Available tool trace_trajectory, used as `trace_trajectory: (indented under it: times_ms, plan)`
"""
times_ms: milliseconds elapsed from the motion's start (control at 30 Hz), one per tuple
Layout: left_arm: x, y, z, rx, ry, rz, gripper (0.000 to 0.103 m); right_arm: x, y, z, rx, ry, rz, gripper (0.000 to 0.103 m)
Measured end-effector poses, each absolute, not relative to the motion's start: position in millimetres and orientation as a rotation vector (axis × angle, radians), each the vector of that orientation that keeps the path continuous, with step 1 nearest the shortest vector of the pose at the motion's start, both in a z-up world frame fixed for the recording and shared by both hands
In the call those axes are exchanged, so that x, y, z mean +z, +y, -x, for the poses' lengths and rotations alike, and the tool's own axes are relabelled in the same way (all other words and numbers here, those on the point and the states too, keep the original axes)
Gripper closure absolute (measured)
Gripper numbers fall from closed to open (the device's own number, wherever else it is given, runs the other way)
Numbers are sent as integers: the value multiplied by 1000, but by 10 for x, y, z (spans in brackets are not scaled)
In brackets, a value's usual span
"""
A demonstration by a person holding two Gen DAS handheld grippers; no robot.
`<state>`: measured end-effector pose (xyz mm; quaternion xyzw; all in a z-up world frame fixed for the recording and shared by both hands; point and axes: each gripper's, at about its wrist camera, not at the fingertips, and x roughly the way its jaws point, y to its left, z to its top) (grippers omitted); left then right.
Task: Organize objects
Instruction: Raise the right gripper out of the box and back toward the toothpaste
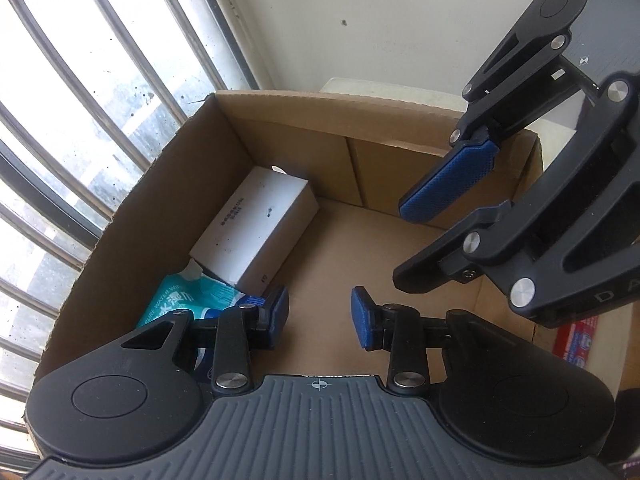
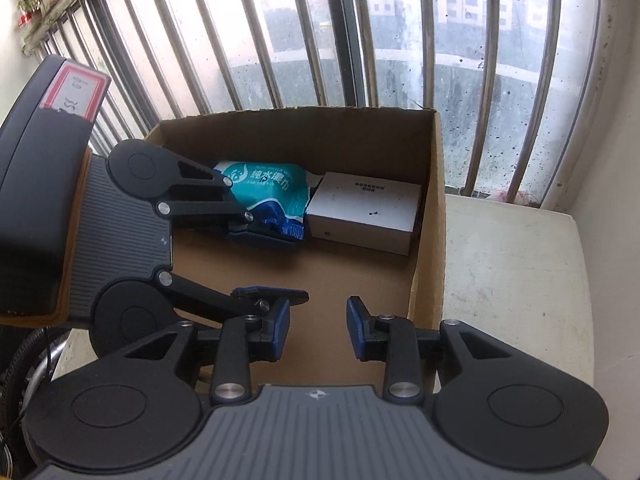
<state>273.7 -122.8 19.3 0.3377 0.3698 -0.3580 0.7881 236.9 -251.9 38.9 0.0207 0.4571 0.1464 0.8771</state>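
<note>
An open brown cardboard box (image 2: 430, 216) is seen on a white bench (image 2: 516, 264) beside a barred window (image 2: 400, 32), and along its window-side wall a white rectangular carton (image 2: 364, 212) is laid flat, touched at one end by a teal and blue plastic wet-wipe pack (image 2: 268, 196). Both tools are held over the box: the left tool (image 1: 320, 316) is shown with its blue-padded fingers apart and nothing between them, close to the pack. The right tool (image 2: 318, 328) is likewise spread and empty above the bare box floor.
</note>
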Motion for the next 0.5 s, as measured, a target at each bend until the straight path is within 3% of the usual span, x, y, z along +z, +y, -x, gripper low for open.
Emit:
trace_trajectory:
  times_ms: [400, 467, 500]
  plan:
    - [234, -1008, -2134, -729, 737, -715, 69, 473, -2345, -1835, 363, 934, -39, 68]
    - [278, -969, -2030, -663, 656, -731, 64, 502, -2390, -1807, 352, 920, -89, 68]
    - [302, -943, -1950, -609, 602, -746, 55, 528, -2436, -1785, 348, 902, -120, 68]
